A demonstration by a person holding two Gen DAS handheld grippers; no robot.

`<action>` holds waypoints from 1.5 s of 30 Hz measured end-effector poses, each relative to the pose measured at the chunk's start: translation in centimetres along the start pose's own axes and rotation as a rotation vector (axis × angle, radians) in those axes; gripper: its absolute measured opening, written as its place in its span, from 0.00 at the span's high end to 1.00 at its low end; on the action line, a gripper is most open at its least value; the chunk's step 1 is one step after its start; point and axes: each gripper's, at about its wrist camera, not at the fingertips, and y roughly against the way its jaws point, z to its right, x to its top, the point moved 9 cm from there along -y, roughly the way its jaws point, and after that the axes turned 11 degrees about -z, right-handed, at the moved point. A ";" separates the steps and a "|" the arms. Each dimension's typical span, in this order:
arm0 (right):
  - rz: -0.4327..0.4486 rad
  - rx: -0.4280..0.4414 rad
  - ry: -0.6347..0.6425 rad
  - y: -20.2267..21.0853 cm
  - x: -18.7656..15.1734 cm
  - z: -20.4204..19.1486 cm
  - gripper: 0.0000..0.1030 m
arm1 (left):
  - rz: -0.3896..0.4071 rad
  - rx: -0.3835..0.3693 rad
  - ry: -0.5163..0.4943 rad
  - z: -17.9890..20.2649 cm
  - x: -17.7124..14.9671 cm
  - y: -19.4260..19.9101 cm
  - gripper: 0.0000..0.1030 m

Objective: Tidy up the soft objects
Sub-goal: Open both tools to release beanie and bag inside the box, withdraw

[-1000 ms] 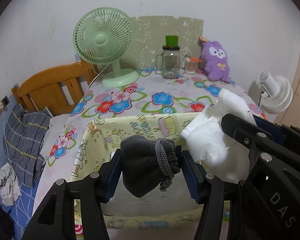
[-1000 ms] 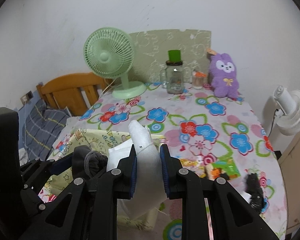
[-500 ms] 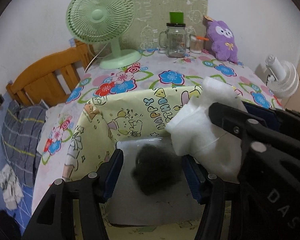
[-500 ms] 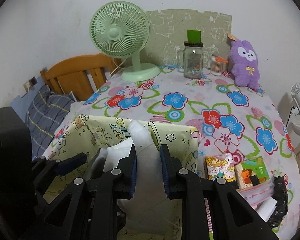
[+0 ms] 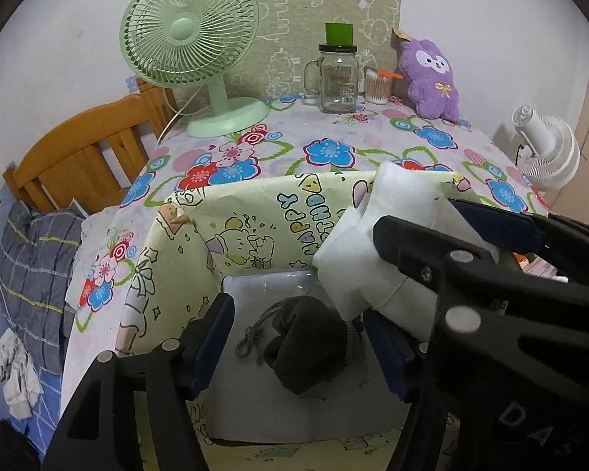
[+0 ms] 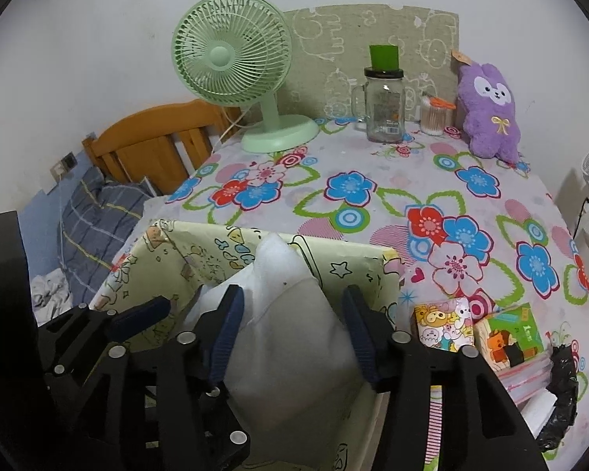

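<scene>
A pale yellow cartoon-print box (image 5: 255,216) stands open at the near edge of the flowered table. A dark grey drawstring pouch (image 5: 306,349) lies loose on the box's white floor. My left gripper (image 5: 296,320) hangs just above it, jaws opening, and its pads do not touch the pouch. A white soft cushion (image 6: 290,337) stands in the box's right side between the jaws of my right gripper (image 6: 292,302). Those jaws are opening and the cushion has puffed out to fill the gap. The same cushion (image 5: 396,212) appears at the right of the left wrist view.
At the back of the table stand a green fan (image 6: 231,55), a glass jar (image 6: 385,106), a cup of cotton swabs (image 6: 436,117) and a purple plush (image 6: 491,110). Small packets (image 6: 443,325) and a black bag (image 6: 565,384) lie right of the box. A wooden headboard (image 5: 78,157) is at the left.
The left gripper let go of the grey pouch, which dropped to the box floor. Both grippers sank toward the box. The right jaws spread apart around the white cushion.
</scene>
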 end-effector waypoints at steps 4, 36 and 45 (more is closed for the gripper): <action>0.029 -0.024 0.033 1.1 0.1 -0.3 0.21 | 0.014 0.006 0.047 -0.5 0.0 0.9 0.10; 0.214 -0.101 0.048 12.4 -1.9 1.2 0.05 | 0.198 0.029 0.050 4.0 -0.6 10.7 0.00; 0.238 -0.128 0.016 15.6 -3.3 3.2 0.05 | 0.246 -0.007 0.013 6.9 -1.2 13.2 0.00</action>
